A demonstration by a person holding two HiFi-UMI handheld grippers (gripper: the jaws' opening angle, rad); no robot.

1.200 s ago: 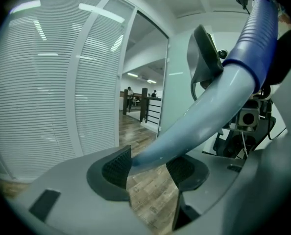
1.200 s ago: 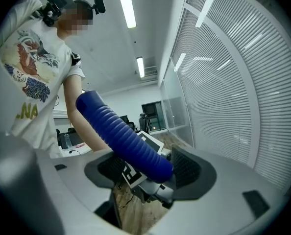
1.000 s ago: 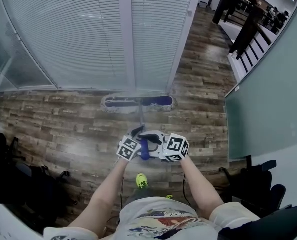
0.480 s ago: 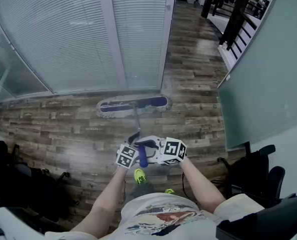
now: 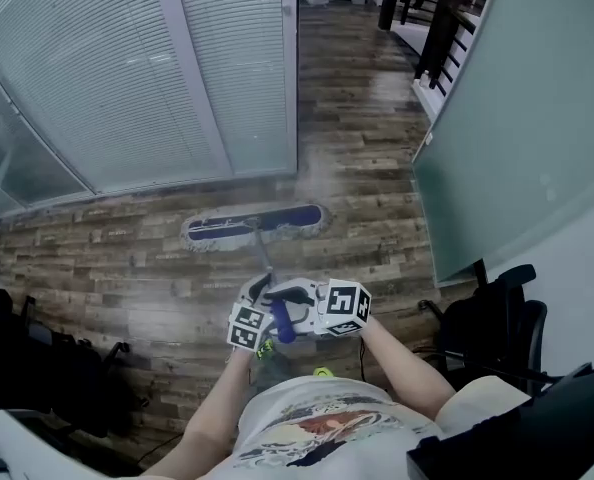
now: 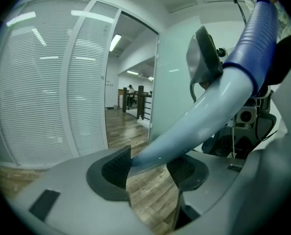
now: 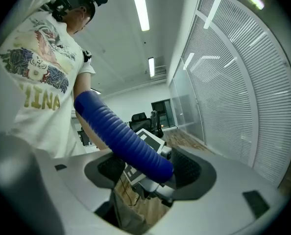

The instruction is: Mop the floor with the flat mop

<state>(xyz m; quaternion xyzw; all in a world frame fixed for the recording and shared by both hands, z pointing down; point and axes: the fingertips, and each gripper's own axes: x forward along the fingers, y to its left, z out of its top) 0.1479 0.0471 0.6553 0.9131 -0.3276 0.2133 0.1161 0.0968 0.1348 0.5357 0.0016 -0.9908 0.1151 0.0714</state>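
The flat mop's head (image 5: pixel 255 226), blue with a pale fringe, lies flat on the wooden floor (image 5: pixel 357 128) in front of the blinds. Its thin pole (image 5: pixel 265 260) rises back to my hands. In the head view my left gripper (image 5: pixel 257 303) and right gripper (image 5: pixel 302 303) sit side by side at the top of the handle. The left gripper (image 6: pixel 150 163) is shut on the pale pole (image 6: pixel 199 116), just below the blue ribbed grip (image 6: pixel 263 28). The right gripper (image 7: pixel 145 168) is shut on that ribbed grip (image 7: pixel 121 136).
A glass wall with white blinds (image 5: pixel 127 68) runs behind the mop head. A frosted glass partition (image 5: pixel 517 118) stands on the right, with a black office chair (image 5: pixel 492 318) beside it. Dark chairs and bags (image 5: pixel 27 368) crowd the lower left. A corridor opens at the top.
The mop head has slid a little left and nearer along the boards. The person and both grippers have shifted with it, and both stay shut on the handle.
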